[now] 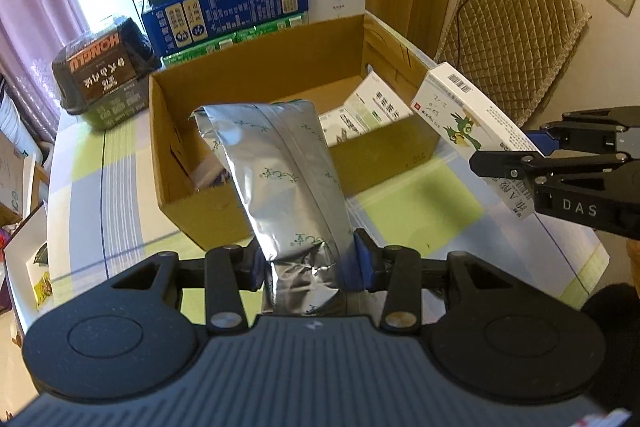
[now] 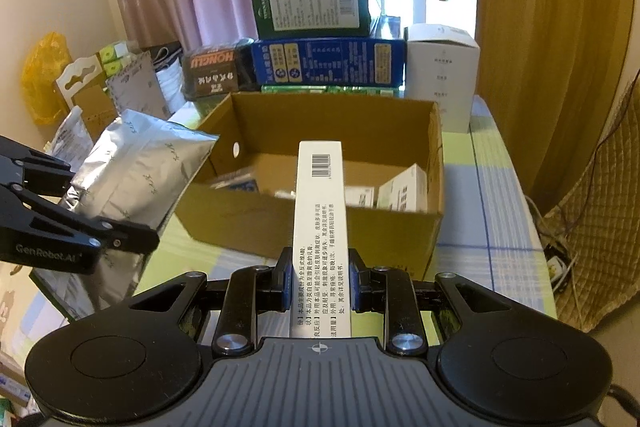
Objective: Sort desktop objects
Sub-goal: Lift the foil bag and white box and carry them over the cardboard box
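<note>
Left gripper [image 1: 306, 269] clamping the lower end of a silver foil pouch [image 1: 286, 171], blue pads [image 1: 365, 263] pressing in from both sides. Holding the pouch lifted and leaning forward, its top edge reaching over the near wall of the open cardboard box [image 1: 192, 215]. Pointing straight ahead toward the box, raised above the checked tablecloth [image 1: 100, 195].

Right gripper [image 2: 319, 281] squeezing a long white medicine carton [image 2: 320, 227] by its narrow sides, barcode end projecting forward over the box's near edge. Coming in from the right in the left wrist view, carton tilted up and left, near the box's right front corner but not inside it.

Sitting in the box already: several small white packets [image 2: 402, 193], lying toward the right side.

Standing behind the box: stacked packages, a dark green box [image 2: 312, 5] topping a blue box [image 2: 328, 63], with a white carton [image 2: 442, 75] beside them.
</note>
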